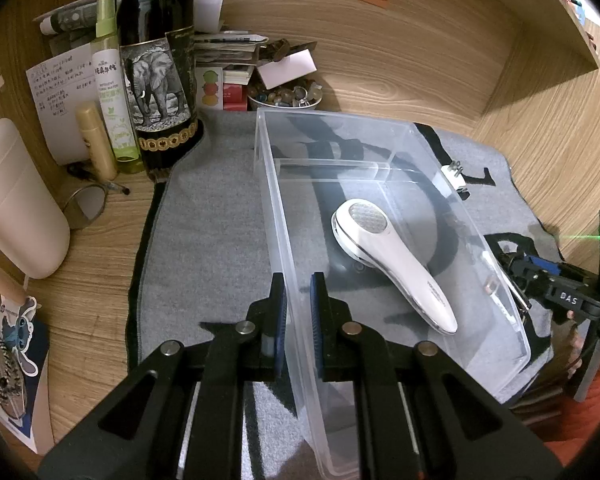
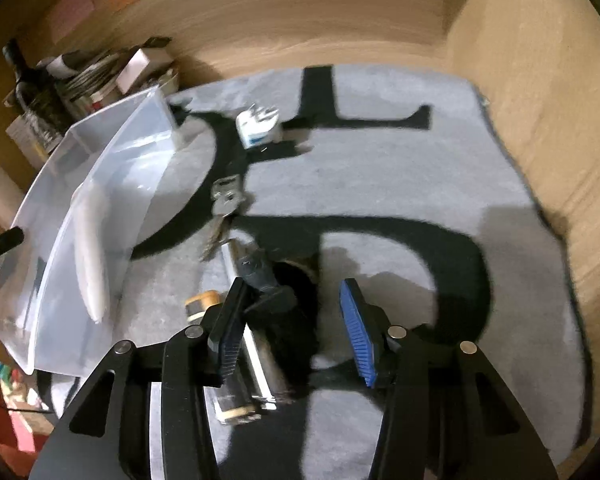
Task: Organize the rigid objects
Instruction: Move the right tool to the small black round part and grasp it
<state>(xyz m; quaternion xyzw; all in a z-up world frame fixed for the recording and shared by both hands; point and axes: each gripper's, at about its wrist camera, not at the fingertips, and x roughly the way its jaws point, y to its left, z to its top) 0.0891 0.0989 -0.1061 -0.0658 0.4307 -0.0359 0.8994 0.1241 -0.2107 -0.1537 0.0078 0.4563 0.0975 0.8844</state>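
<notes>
Indoors, the left wrist view shows a wooden desk (image 1: 360,40) under a grey mat (image 1: 212,208); the left gripper (image 1: 298,320) clamps the wall of a clear bin (image 1: 380,128) holding a white handheld device (image 1: 396,264).

From the right wrist, the right gripper (image 2: 296,332) straddles a dark tool (image 2: 276,312) on the mat, jaws half-wide, grip uncertain.

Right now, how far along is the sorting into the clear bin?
Done: the white handheld device lies in the clear bin, whose wall the left gripper clamps. In hand: the right gripper straddles a dark tool, pads not yet pressing. Left on the mat: plug adapter, keys.
</notes>
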